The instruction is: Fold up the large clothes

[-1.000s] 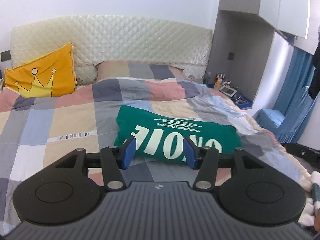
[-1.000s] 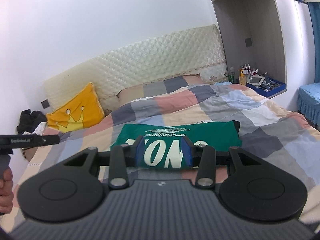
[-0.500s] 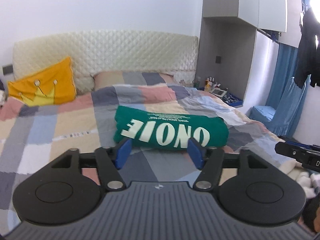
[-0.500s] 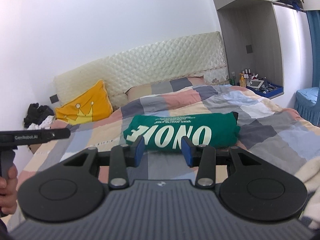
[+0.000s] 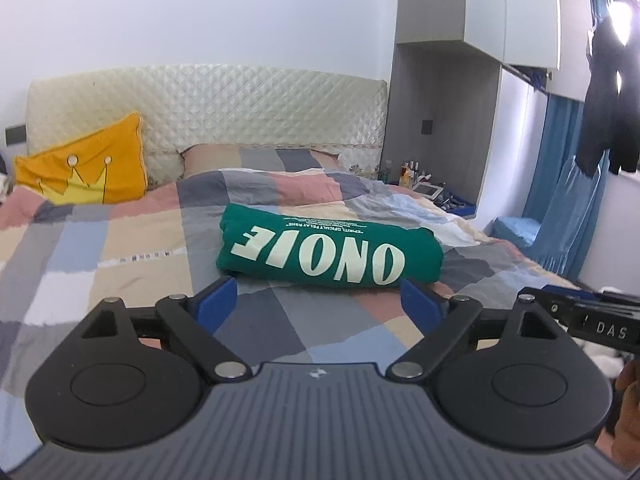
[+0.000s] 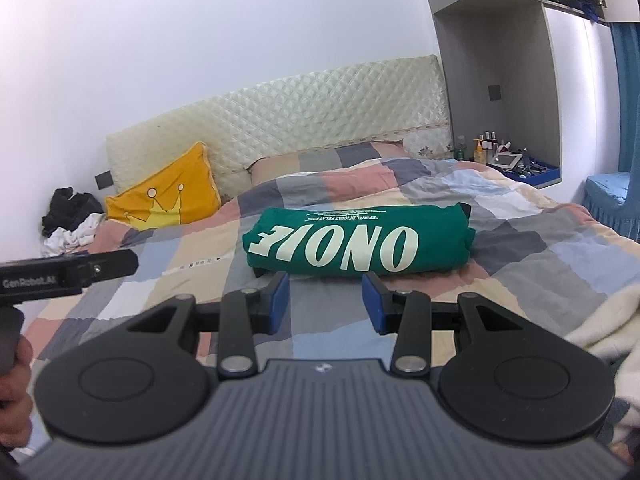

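A green shirt with large cream letters (image 5: 328,250) lies folded into a compact rectangle on the patchwork bedspread (image 5: 132,248). It also shows in the right wrist view (image 6: 356,242). My left gripper (image 5: 318,306) is open wide and empty, held back from the shirt's near edge. My right gripper (image 6: 326,300) is open and empty, also just short of the shirt. Neither touches the cloth. The other gripper's body shows at the edge of each view.
A yellow crown cushion (image 5: 84,176) leans on the quilted headboard (image 5: 240,108). A niche with bottles (image 6: 504,156) sits at the right. A white fluffy blanket (image 6: 592,320) lies at the bed's near right. Dark clothes (image 6: 70,208) are piled left of the bed.
Both grippers have pulled back from the folded shirt toward the foot of the bed. The left jaws have opened wider. The shirt has stayed in place.
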A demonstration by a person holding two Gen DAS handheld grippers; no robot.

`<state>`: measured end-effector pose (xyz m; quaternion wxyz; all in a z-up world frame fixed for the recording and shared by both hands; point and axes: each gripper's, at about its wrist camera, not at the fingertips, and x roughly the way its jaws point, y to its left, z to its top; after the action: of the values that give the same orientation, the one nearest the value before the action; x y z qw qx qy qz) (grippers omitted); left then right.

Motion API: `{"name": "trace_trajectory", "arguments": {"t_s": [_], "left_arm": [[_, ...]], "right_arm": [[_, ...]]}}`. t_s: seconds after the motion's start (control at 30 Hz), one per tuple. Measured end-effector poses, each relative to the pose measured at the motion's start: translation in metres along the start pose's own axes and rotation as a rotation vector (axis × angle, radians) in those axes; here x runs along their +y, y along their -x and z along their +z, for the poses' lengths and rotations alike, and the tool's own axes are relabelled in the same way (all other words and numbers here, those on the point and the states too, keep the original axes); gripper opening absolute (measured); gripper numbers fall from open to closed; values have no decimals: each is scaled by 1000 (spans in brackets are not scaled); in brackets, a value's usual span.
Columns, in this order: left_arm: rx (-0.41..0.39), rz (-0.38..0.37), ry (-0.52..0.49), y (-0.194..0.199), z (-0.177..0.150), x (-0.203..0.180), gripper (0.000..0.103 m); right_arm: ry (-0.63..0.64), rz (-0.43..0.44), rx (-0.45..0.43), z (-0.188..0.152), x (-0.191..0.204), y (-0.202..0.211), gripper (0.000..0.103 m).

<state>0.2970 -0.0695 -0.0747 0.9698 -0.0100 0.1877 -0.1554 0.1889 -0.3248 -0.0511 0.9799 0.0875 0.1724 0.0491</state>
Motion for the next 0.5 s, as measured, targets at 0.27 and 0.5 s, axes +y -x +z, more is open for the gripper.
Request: {"name": "trace_trajectory", "arguments": {"t_s": [0.27, 0.5], "left_arm": [[39, 23, -21, -12, -11, 2, 98], [43, 22, -11, -12, -13, 8, 98]], "right_arm": [[19, -13, -3, -7, 2, 1, 44], [7, -14, 9, -11, 3, -5, 44]]}}
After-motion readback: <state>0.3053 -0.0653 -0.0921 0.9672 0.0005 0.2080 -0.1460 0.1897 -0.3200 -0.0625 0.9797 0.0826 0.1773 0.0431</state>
